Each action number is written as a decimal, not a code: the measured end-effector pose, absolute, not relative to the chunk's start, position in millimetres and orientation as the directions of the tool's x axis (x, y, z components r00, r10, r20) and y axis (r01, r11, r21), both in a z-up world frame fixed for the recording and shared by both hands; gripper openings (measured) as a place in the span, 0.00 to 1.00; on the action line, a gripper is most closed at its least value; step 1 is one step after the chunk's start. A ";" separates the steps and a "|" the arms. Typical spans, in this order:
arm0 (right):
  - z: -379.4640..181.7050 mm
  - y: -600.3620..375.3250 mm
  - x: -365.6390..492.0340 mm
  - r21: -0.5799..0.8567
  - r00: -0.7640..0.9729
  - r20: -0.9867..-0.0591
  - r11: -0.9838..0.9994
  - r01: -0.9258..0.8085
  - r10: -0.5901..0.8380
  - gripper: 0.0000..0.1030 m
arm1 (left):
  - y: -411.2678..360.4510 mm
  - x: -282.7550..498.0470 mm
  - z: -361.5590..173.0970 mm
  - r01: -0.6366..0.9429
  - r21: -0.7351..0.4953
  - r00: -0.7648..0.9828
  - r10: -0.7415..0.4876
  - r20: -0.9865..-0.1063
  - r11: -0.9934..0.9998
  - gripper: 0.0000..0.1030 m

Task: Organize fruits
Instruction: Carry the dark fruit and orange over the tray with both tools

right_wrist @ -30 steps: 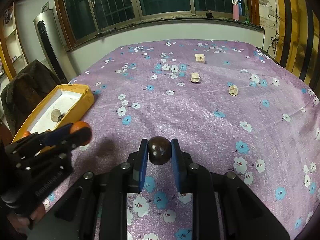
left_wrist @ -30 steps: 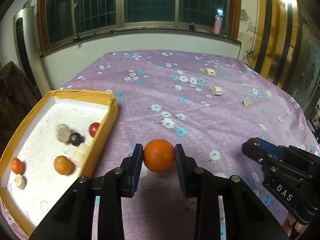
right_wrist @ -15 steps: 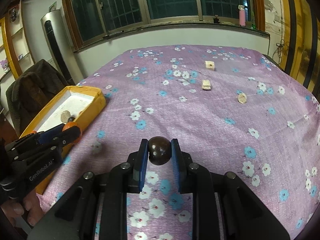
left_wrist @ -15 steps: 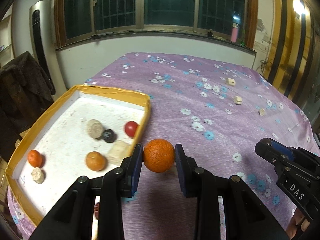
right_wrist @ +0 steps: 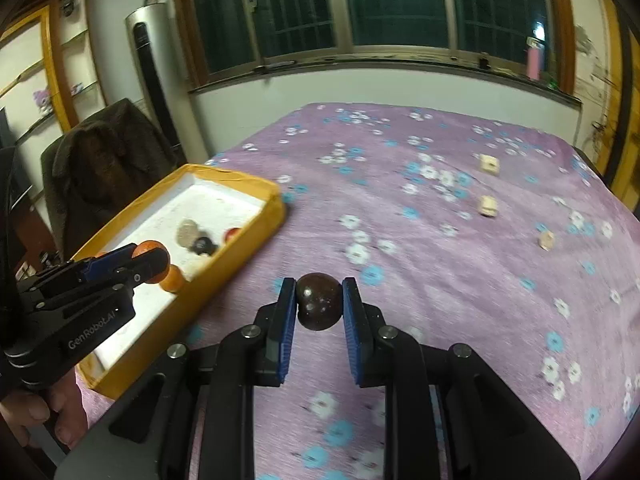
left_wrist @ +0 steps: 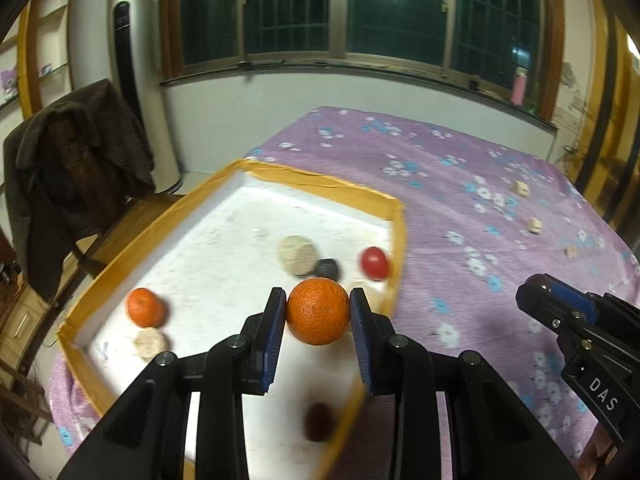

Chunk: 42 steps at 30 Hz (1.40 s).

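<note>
My left gripper (left_wrist: 318, 314) is shut on an orange (left_wrist: 318, 311) and hangs over the right part of the yellow-rimmed white tray (left_wrist: 320, 179). In the tray lie a small orange (left_wrist: 145, 307), a red fruit (left_wrist: 375, 263), a dark round fruit (left_wrist: 328, 269), two pale lumps (left_wrist: 296, 255) and a blurred dark fruit (left_wrist: 319, 420) near the front. My right gripper (right_wrist: 319, 306) is shut on a dark brown round fruit (right_wrist: 319, 306) above the purple flowered cloth (right_wrist: 440, 260), right of the tray (right_wrist: 248, 240). The left gripper (right_wrist: 136, 262) shows at the left of the right wrist view.
Three small pale blocks (right_wrist: 489, 164) (right_wrist: 488, 205) (right_wrist: 546, 240) lie on the far right of the cloth. A chair with a dark coat (left_wrist: 68, 152) stands left of the table. A wall with windows runs behind the table's far edge.
Both grippers have swung left with their fruit. The orange, over the cloth right of the tray before, now hangs over the tray. The tray has come nearer in the right wrist view.
</note>
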State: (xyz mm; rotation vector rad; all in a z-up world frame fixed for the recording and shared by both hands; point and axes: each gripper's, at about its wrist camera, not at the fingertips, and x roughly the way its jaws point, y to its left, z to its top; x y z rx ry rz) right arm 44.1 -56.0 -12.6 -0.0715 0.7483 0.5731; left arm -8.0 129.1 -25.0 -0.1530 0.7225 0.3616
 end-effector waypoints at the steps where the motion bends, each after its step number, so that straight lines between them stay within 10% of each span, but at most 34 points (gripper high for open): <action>1: -12.0 -50.7 44.0 0.138 0.584 -0.660 0.840 -0.525 0.473 0.24 | 136.3 -9.7 -26.0 -0.391 -0.011 0.684 0.282 -0.673 0.921 0.31; 42: -44.6 120.3 74.5 0.132 0.408 -0.729 0.697 -0.705 0.550 0.24 | 216.3 -26.4 -60.7 -0.519 0.002 0.555 0.340 -0.759 0.855 0.31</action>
